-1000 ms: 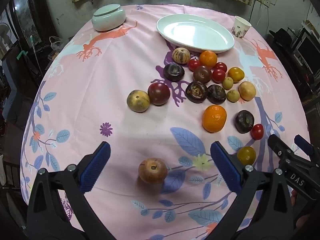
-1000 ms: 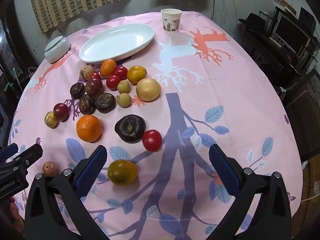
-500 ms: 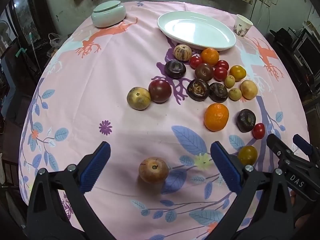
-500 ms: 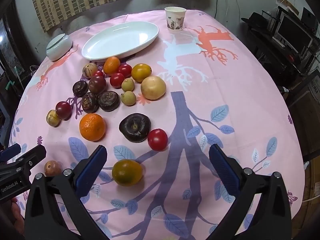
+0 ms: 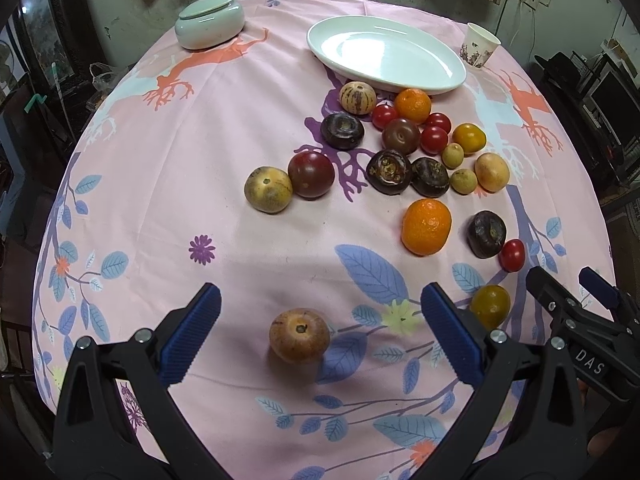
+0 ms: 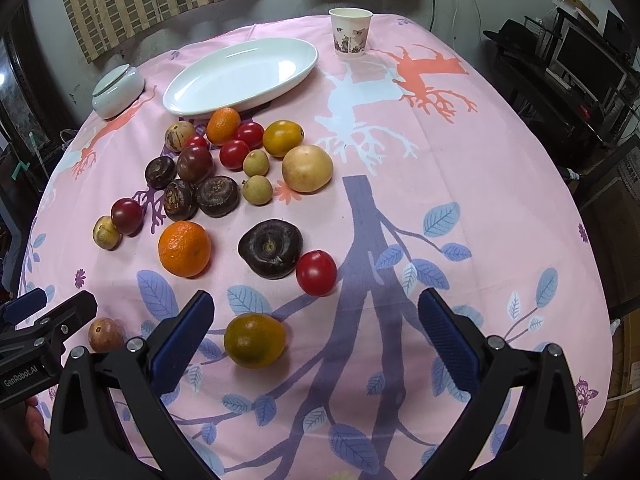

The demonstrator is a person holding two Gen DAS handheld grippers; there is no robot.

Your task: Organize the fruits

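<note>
Many fruits lie loose on a pink tablecloth near an empty white oval plate (image 5: 386, 54) (image 6: 240, 74). My left gripper (image 5: 320, 332) is open, and a brownish apple-like fruit (image 5: 299, 340) lies on the cloth between its fingers. My right gripper (image 6: 314, 336) is open; a yellow-green orange (image 6: 255, 339) lies just inside its left finger. An orange (image 5: 426, 227) (image 6: 184, 248), a dark purple fruit (image 6: 270, 247) and a red tomato (image 6: 316, 272) lie just beyond. The main cluster sits in front of the plate. Neither gripper touches a fruit.
A pale green lidded bowl (image 5: 210, 26) (image 6: 118, 90) stands at the far left. A paper cup (image 5: 480, 45) (image 6: 351, 31) stands at the far right of the plate. The round table's edge drops off on all sides; dark furniture stands to the right.
Both views have shifted slightly: the fruits sit a little lower and nearer in the frames. Both grippers stay open and nothing on the cloth has moved.
</note>
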